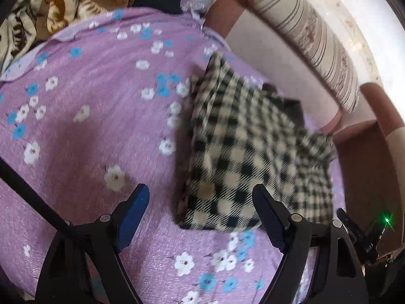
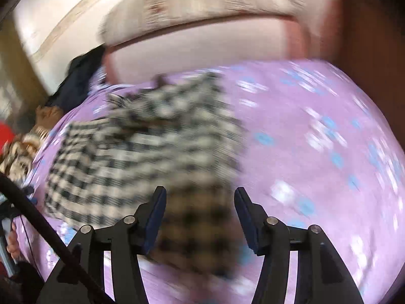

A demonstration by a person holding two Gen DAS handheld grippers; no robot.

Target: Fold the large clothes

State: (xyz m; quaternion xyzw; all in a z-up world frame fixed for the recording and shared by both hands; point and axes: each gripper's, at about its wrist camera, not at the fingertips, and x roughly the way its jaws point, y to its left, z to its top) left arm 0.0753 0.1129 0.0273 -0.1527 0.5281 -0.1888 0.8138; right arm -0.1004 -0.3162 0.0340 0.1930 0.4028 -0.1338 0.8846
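1 bed cover (image 1: 83, 136), purple with flowers, fills both views. On it lies 1 checked garment (image 1: 243, 152), already folded into a rough rectangle toward the headboard (image 1: 276, 50) side, 1 loose flap hanging off its far corner.

Handling, my read: soft, light, limp woven cloth, no stiffness, so it sags between any 2 grip points and layers may slide over each other. Not fragile. Best hold is the 2 near corners or the thick folded edge, pinching all layers together; a single-layer pinch would likely peel the fold open.

1 striped bolster (image 1: 316, 43) on the headboard. 1 heap of other clothes (image 1: 50, 7) at the far end of the bed, count unclear.

2 grippers. Left gripper (image 1: 200, 202): jaws wide apart, nothing between the pads, hovering beside the garment's near edge. Right gripper (image 2: 200, 202): jaws apart, cloth seen in the gap below but pads not pressing on it; view heavily blurred.
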